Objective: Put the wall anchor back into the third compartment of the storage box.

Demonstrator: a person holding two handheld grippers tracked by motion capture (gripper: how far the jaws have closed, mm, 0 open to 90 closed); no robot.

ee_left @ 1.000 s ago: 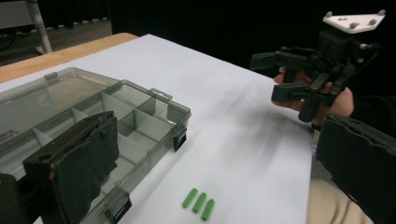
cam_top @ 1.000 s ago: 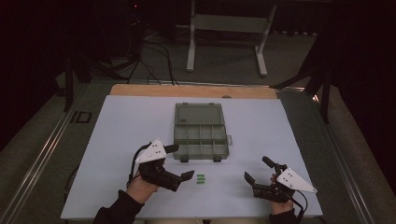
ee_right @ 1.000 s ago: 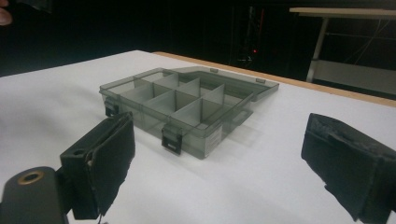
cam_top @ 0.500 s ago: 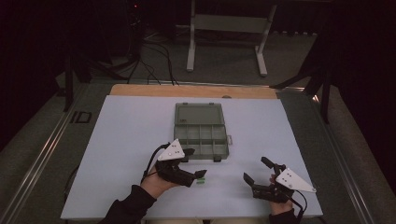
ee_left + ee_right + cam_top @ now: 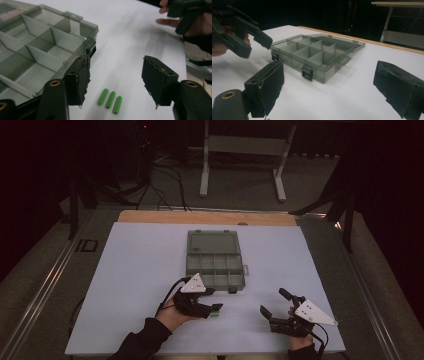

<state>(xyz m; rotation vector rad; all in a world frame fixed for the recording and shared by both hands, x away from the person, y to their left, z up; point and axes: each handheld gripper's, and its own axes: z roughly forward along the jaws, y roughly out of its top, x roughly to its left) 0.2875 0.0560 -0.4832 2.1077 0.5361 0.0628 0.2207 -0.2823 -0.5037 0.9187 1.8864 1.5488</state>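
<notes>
**Closing on three green plugs beside the open box**

Hovering low over the white tabletop [image 5: 130, 270], the left claw [image 5: 115, 82] straddles three green plugs [image 5: 110, 99]. They lie side by side on the bare surface, parallel and nearly touching one another, between the two black jaws. The jaws have just been closing, yet both pads stand clear of the plugs with white surface showing on either side, so nothing is pinched. In the high view the plugs [image 5: 216, 312] peek out at the tip of the left claw [image 5: 212, 306], just in front of the near edge of the box [image 5: 215, 262].

That box is a smoky clear organiser, its lid folded back flat on the far side and its dividers making a grid of compartments. In the left claw's view its corner and latch sit just beside the left-hand jaw.

Off to the right, well apart from the plugs, the right claw [image 5: 276, 307] rests near the tabletop's front edge, jaws spread wide with nothing between them. Its own view looks across at the box [image 5: 317, 56], with the left claw [image 5: 249, 37] at the upper left.
</notes>
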